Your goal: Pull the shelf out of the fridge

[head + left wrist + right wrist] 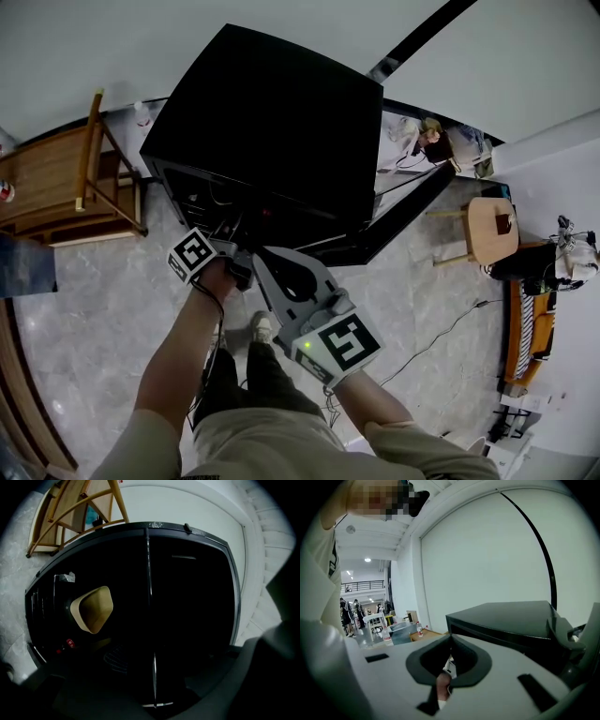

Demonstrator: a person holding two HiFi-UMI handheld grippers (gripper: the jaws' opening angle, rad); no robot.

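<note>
Black mini fridge [281,112] open. Left hand-held gripper [156,700] inside, jaws closed on edge of thin dark shelf [150,573]. Right hand-held gripper [450,641] empty, jaws together, outside fridge.

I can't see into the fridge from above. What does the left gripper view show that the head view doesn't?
Only the left gripper view: inside the dark fridge, a tan bowl at left and a faint wire grid lower down. Only the head view: the fridge's top, its door swung open at right, the left gripper reaching in and the shut right gripper beside it. Both: the black fridge and the wooden chair beside it.
</note>
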